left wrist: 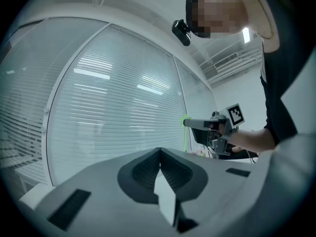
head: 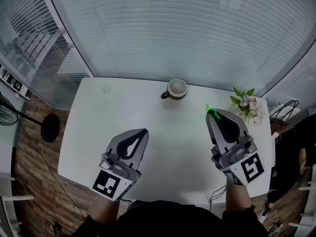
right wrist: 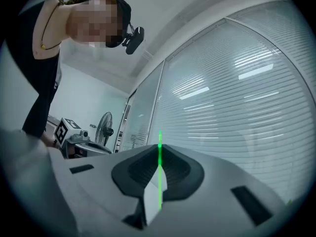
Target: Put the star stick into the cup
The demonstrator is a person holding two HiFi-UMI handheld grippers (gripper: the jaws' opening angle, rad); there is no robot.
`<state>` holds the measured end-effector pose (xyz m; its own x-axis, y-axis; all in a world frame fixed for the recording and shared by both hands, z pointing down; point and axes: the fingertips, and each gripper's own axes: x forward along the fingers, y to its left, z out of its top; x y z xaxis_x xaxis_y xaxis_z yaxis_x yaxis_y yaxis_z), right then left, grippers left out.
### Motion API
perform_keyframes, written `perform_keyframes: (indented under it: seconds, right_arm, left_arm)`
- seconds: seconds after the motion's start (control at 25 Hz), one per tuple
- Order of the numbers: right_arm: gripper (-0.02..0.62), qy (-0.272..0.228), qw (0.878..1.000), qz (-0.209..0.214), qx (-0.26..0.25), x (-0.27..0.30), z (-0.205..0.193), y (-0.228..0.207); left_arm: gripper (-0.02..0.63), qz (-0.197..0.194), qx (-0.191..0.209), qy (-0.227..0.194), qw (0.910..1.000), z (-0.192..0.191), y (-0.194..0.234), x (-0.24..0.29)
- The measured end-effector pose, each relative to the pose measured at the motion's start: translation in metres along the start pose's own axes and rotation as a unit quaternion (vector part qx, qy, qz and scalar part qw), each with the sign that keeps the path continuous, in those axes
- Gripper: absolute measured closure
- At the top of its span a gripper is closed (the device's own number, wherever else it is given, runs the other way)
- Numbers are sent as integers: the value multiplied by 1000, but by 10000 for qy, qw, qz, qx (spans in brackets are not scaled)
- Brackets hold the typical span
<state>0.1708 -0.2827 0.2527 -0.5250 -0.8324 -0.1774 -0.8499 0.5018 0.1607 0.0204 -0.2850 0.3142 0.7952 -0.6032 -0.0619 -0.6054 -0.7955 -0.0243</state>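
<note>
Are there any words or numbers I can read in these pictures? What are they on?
No words or numbers can be read anywhere.
Left tool: only a black-and-white square marker, a pattern and not letters.
Right tool: another square marker, also just a pattern.
Cup and star stick: no print shows.

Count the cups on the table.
1: the cup stands near the far edge of the table, roughly in the middle. No other cup shows in any view.
</note>
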Motion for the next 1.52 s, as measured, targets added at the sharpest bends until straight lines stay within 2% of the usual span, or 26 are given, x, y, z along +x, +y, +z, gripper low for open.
perform_keyframes:
  seconds: [0.64,0.88,1.24,1.52]
  right_arm:
    - [575,-259,9979,459,-386,71,-5,-39]
    - [575,-236,9972,638,-326,104,-26,-53]
    - [575,-39,9949,982,225,146,-95,-73]
    - [575,225,9876,1106,1091,164,-136,-91]
  left_arm:
    - [592,418,-48,251,9988,-20,16,-16]
    - [592,526,-47,347,9980,-22,19,-23]
    - [592,841,-7,570,9948,-32,25,-37]
    - [592,1071,-13,645,9922,-40,33,-44]
